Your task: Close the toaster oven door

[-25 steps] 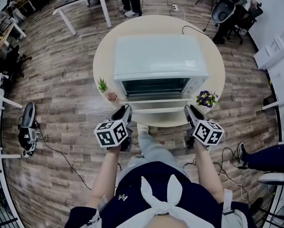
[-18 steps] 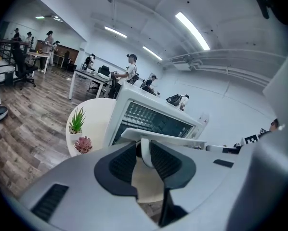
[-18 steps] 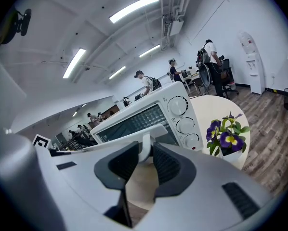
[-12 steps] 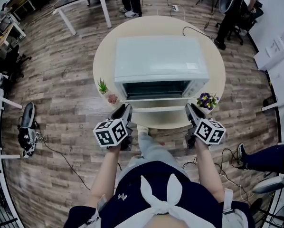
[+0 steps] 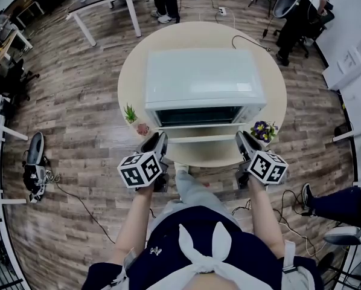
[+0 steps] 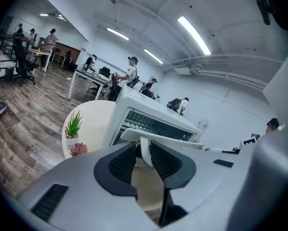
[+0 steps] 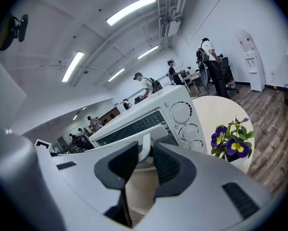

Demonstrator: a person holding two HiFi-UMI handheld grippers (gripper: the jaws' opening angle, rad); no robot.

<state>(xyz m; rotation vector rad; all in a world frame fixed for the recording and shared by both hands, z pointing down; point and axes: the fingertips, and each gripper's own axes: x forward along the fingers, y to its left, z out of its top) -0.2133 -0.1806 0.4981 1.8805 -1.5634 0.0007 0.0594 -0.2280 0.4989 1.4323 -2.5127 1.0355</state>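
At the table's [image 5: 132, 53] left edge: one green potted plant [image 5: 130, 110], with one small pink plant [image 5: 142, 125] just beside it; neither is part of the job.

Item, my left gripper [image 5: 162, 139]: jaws pinched onto the left end of the door handle [image 5: 200, 139], whose white bar sits between the pads in the left gripper view.

Item, toaster oven [image 5: 204, 77]: stands at the table's middle, mouth facing the near edge. Its door [image 5: 198, 131] is dropped open, lying about level and reaching toward the near edge, with the dark cavity exposed behind it.

Item, my right gripper [image 5: 241, 139]: jaws likewise clamped on the handle's right end, just below the control knobs [image 7: 181, 113] as the right gripper view shows them.

Item, purple-flowered pot [image 5: 262, 127]: near the table's right edge, close beside my right gripper, not touching.

Step in hand, as I judge it: grip secured on both ends, lift not begun. The next move calls for raising both grippers together along the door's arc, up and away from me, keeping them level with each other so the door does not twist, then pressing it flush.
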